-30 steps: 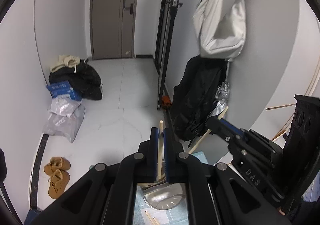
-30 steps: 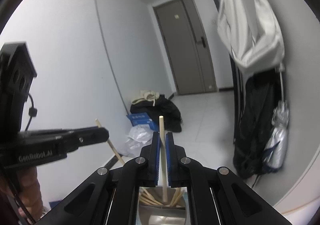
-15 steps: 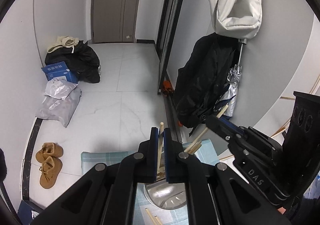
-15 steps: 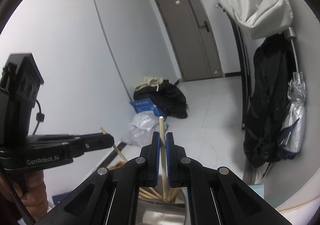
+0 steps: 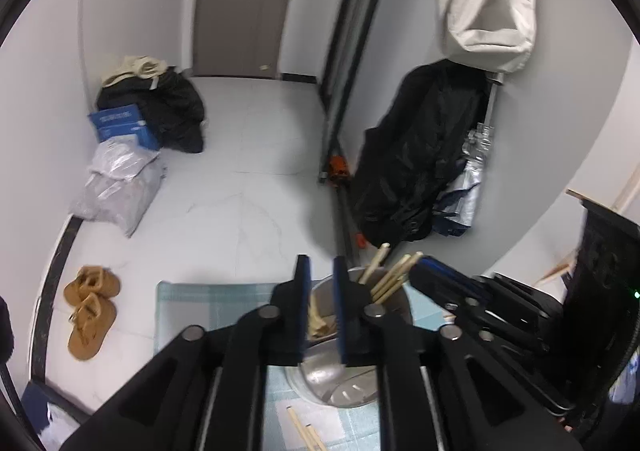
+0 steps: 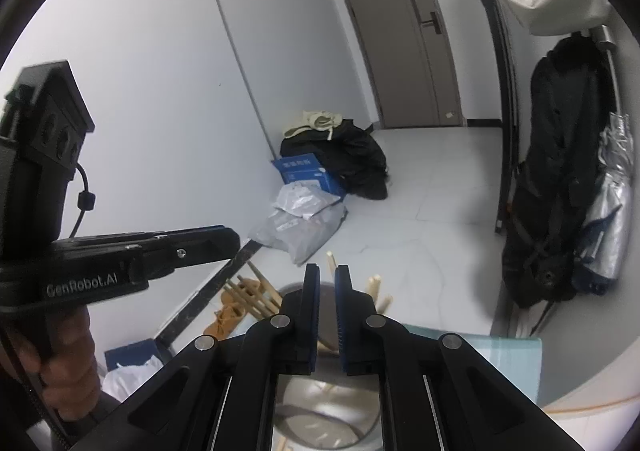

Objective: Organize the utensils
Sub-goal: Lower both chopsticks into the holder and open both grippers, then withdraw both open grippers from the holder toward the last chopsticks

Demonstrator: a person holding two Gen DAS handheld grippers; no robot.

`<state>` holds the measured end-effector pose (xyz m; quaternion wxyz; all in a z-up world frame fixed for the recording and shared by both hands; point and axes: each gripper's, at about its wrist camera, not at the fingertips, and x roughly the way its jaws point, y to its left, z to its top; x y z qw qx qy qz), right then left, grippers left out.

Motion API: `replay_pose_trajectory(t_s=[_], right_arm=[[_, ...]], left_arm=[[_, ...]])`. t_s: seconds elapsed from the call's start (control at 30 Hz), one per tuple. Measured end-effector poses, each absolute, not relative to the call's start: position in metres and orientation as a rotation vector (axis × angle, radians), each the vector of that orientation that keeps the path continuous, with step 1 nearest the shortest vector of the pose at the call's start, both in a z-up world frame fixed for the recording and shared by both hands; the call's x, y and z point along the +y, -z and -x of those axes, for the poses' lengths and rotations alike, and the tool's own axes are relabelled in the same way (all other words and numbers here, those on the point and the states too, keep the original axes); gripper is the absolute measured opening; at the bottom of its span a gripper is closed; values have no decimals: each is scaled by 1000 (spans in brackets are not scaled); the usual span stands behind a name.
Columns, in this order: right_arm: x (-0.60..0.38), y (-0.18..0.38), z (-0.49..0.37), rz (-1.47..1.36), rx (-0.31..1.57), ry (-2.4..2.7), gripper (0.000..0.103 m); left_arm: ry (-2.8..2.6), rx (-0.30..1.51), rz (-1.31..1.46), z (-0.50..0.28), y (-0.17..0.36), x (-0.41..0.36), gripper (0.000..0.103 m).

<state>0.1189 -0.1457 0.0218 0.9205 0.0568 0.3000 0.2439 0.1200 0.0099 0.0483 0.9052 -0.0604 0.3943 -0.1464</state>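
Left wrist view: my left gripper [image 5: 320, 291] sits low centre of the frame, jaws parted a little, over the metal holder [image 5: 340, 371]; nothing firmly pinched that I can see.
Right wrist view: my right gripper [image 6: 327, 295] is low centre, jaws parted by a narrow gap, directly above the holder [image 6: 320, 411]; one chopstick tip [image 6: 330, 257] shows above the gap, and I cannot tell whether the pads touch it.
Done: several chopsticks [image 5: 390, 271] stand in the holder, leaning toward the right of the left view; more lean left and right of my fingers in the right view.
Left: at least two loose chopsticks [image 5: 302, 427] lie on the blue mat [image 5: 192, 299] at the bottom of the left view, beside the holder.
Progress (judgement): mostly loaded; the loose ones remain to collect.
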Motion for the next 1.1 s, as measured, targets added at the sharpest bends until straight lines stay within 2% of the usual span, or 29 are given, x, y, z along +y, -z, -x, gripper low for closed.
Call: replay_pose_trajectory(t_s=[0.03,0.1,0.2,0.3,0.37,0.43,0.6,0.7,0.83,1.1], right_arm=[[-147,-22,-116,-119,618,-494,11],[-151,-23,-108,-124,619,-478,13],[-156,-26,-95,-130,609,-462,20],[-159,-31,-80,-137,596,-451,26],[-162,-35,-71,-144,584,-446,30],[-164,-41,-60,-152,567,-442,31],[-166,-53,-31,-162,521,-447,41],[-165,-59,-15,-162,496,-451,45],[-163,-60,4,-164,461,-438,58],[-160,-45,29,-158,462,-406,67]], left_arm=[[288,809,126,-118,-48,11,17],[268,796,127,-112,-50,13,31],[231,775,124,-102,-53,15,44],[219,755,123,-91,-56,15,53],[209,752,125,-85,-57,17,57],[191,754,132,-77,-59,17,57],[156,740,156,-58,-62,20,59],[145,720,160,-45,-63,19,70],[117,688,140,-29,-61,20,74],[68,632,132,-6,-51,28,89]])
